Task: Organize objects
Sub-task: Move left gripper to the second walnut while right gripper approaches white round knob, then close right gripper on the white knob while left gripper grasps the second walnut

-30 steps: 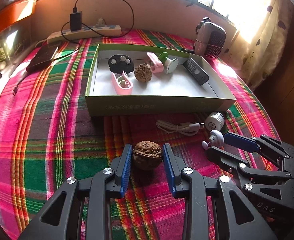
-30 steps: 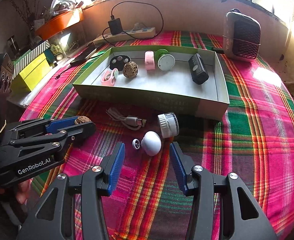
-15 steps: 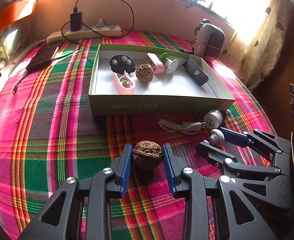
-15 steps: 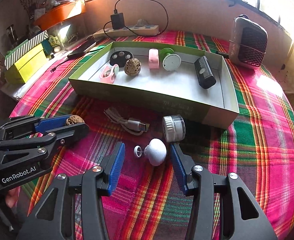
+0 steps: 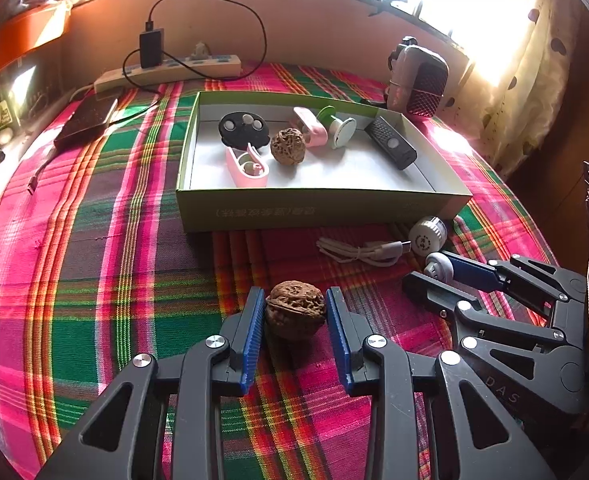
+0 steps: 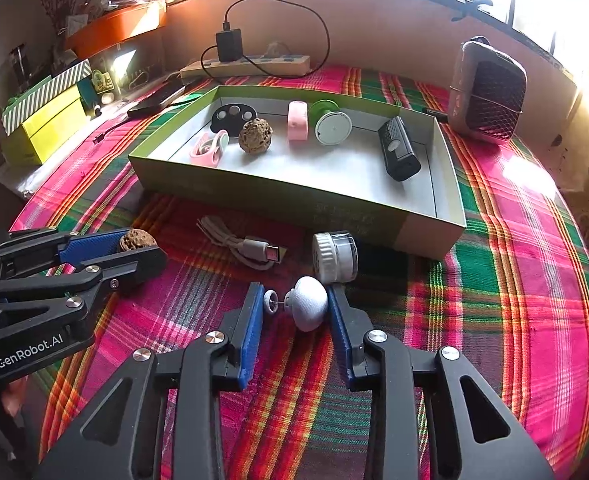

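Tools pinch: left tool (image 5: 294,312) wrinkled walnut (image 5: 295,314), right tool (image 6: 296,310), just closing, seemingly smooth knob (image 6: 306,308) (mushroom-shaped).

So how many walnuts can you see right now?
2: one walnut lies in the green box; the other walnut sits between the left gripper pads on the tablecloth.

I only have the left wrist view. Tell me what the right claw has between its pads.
Observer: The right claw has just been closing on a white knob: dome against one pad, its small end disc at the other.
Operator: Report on the thing lying just beyond it.
Observer: It is a small jar on its side, with a clear body behind the ribbed white cap.
Operator: Now the far left.
Observer: Yellow-green cartons stand there, with a striped box on top.
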`<action>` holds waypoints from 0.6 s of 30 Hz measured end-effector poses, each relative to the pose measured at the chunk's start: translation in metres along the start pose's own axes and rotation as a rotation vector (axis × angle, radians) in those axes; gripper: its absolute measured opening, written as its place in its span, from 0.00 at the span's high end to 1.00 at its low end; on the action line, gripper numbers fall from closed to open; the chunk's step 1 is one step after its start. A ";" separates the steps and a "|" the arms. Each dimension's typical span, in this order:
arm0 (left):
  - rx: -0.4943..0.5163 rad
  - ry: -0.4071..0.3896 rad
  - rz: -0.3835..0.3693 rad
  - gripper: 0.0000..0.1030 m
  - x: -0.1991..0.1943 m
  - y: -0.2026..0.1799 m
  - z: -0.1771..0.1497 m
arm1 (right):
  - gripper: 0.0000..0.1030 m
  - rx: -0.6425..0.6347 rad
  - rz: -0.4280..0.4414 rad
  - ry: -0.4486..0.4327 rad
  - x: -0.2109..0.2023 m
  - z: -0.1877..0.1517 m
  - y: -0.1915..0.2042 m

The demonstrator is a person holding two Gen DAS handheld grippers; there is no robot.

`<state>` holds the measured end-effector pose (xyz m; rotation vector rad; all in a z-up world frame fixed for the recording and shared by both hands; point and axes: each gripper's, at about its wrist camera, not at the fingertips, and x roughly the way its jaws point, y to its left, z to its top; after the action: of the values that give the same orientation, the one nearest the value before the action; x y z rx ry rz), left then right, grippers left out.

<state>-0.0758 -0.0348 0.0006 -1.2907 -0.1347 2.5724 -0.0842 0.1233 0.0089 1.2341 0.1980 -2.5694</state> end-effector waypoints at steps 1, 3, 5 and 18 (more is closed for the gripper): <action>0.001 -0.001 0.000 0.72 0.000 0.000 0.000 | 0.68 0.000 -0.001 0.000 0.000 0.000 0.000; -0.001 0.000 0.000 0.72 0.000 0.000 0.000 | 0.68 0.000 -0.001 -0.001 0.000 0.000 0.000; 0.001 -0.001 0.002 0.72 0.000 0.000 0.000 | 0.68 0.001 0.001 -0.001 0.000 0.000 0.000; 0.010 -0.002 0.007 0.72 -0.001 -0.001 -0.001 | 0.68 0.009 0.005 0.000 -0.001 -0.001 0.000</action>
<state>-0.0741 -0.0336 0.0006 -1.2879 -0.1183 2.5771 -0.0826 0.1238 0.0091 1.2357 0.1838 -2.5686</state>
